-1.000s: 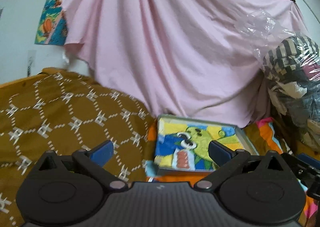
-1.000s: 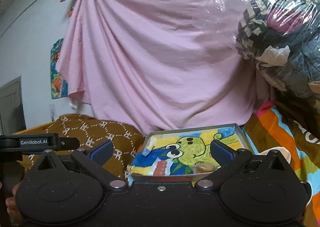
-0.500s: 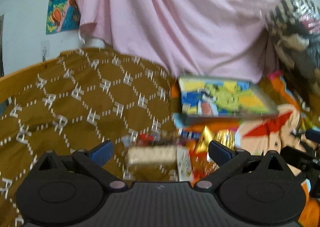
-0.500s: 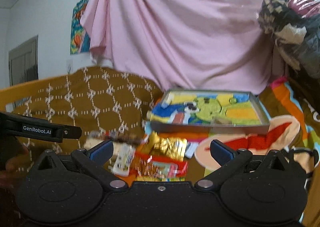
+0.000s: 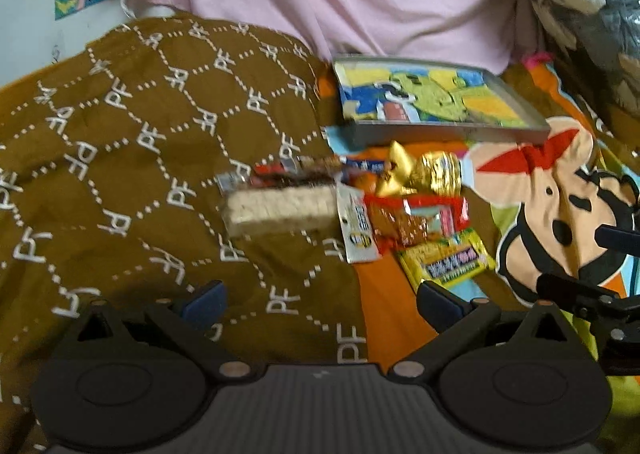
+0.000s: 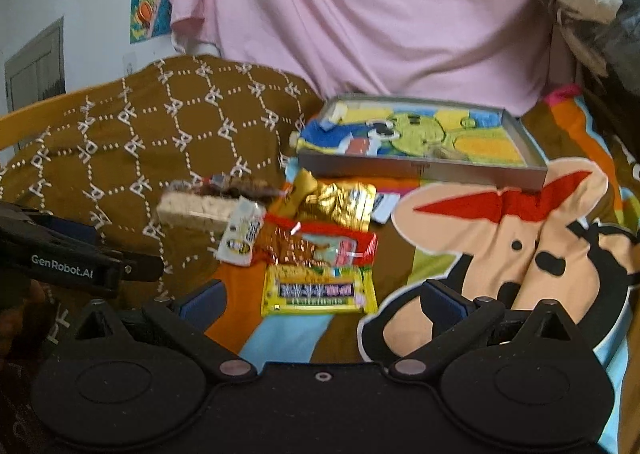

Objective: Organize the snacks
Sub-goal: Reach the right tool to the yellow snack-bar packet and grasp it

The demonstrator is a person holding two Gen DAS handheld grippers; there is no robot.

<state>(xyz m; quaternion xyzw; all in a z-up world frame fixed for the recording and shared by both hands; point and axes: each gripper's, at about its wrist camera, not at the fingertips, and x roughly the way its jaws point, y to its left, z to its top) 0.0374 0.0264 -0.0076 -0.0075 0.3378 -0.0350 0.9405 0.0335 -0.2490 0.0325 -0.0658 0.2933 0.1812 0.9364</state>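
Observation:
A pile of snacks lies on the bed: a pale rice bar point(image 5: 280, 209) point(image 6: 196, 209), a white sachet point(image 5: 357, 228) point(image 6: 241, 236), gold wrappers point(image 5: 424, 173) point(image 6: 340, 201), a red packet point(image 5: 416, 222) point(image 6: 320, 250) and a yellow packet point(image 5: 448, 260) point(image 6: 318, 290). Behind them sits a shallow grey tray point(image 5: 448, 130) point(image 6: 420, 169) lined with a cartoon picture. My left gripper point(image 5: 320, 300) hovers open in front of the pile, holding nothing. My right gripper point(image 6: 322, 300) is open just short of the yellow packet, also holding nothing.
A brown patterned blanket point(image 5: 120, 157) covers the left of the bed, a bright cartoon sheet point(image 6: 520, 238) the right. A pink cloth point(image 6: 360, 21) hangs behind. Bagged clothes point(image 5: 580, 13) bulge at the far right. The left gripper's body point(image 6: 72, 266) shows at the right wrist view's left edge.
Both cameras have tilted down and drawn back from the tray, so the snack pile has come into view. Both grippers have stayed open.

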